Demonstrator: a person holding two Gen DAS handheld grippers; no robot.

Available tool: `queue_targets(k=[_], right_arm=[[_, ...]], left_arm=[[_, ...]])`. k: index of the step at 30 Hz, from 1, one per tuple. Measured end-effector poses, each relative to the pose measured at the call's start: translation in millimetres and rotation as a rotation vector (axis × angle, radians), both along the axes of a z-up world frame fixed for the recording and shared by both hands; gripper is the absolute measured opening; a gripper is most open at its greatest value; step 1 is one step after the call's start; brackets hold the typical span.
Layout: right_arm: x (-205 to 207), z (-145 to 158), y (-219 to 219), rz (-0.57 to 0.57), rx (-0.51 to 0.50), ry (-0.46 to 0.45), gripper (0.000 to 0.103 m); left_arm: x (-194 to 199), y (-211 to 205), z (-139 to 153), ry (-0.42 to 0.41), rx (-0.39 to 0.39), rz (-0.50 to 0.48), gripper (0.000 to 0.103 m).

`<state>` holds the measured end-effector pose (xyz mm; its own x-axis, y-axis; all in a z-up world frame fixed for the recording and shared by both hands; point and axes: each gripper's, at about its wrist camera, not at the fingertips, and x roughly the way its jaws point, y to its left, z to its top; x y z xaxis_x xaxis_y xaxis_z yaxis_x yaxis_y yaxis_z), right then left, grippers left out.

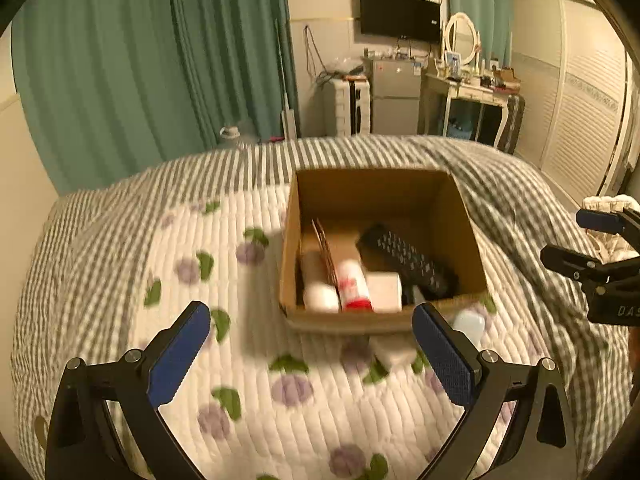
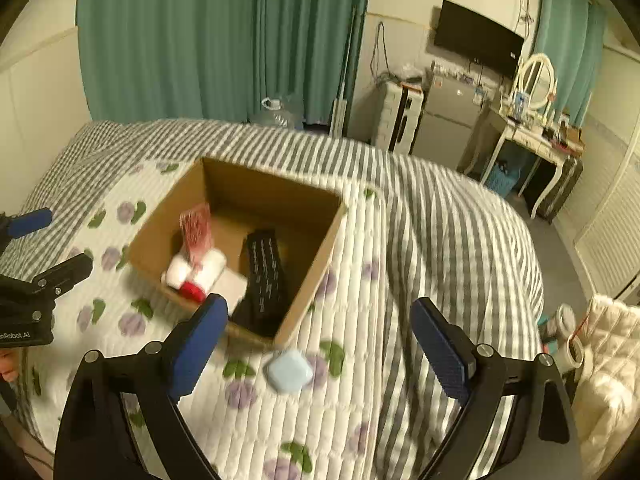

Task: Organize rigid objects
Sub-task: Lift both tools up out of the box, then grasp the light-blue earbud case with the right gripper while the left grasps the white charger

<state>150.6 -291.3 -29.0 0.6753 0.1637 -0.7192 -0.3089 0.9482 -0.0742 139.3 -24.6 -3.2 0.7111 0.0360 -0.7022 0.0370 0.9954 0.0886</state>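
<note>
Blue case (image 2: 289, 370) — loose on quilt (image 2: 256, 420) just outside box (image 2: 308, 276) corner; right gripper (image 2: 320, 344) spread, empty, above it; left gripper (image 1: 312, 354) spread, empty — lower squarely, pinch its flat sides.

One box (image 2: 312, 248), one remote (image 2: 266, 270), seemingly two bottles (image 2: 208, 270), one blue case (image 2: 289, 370).

Brown cardboard box (image 2: 312, 256); black remote (image 2: 266, 276); pale-blue case (image 2: 289, 370); grey-striped, purple-flowered quilt (image 2: 420, 240); teal curtains (image 2: 200, 40).
</note>
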Motion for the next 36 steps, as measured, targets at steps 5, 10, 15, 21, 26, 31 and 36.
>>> queue_targets(k=[5,10,15,21,26,31,36], right_arm=[[-14,-34,1,0.014,-0.022,0.025,0.093],[-11,-65,4,0.017,-0.003,0.063,0.093],[0,-98,5,0.021,-0.016,0.105,0.093],[15,-138,7,0.03,-0.043,0.147,0.093],[22,-163,18,0.067,-0.035,0.186,0.086],[33,-186,28,0.071,-0.054,0.207,0.076],[33,-186,25,0.088,-0.09,0.167,0.056]], left_arm=[[-5,-5,-33,0.048,-0.022,0.027,0.103],[2,-10,-68,0.094,-0.052,0.051,0.103],[14,-16,-96,0.132,-0.051,0.055,0.103],[28,-15,-119,0.165,-0.049,0.067,0.103],[34,-17,-133,0.19,-0.041,0.069,0.103],[37,-23,-147,0.218,-0.033,0.058,0.103],[40,-44,-155,0.241,-0.007,0.01,0.103]])
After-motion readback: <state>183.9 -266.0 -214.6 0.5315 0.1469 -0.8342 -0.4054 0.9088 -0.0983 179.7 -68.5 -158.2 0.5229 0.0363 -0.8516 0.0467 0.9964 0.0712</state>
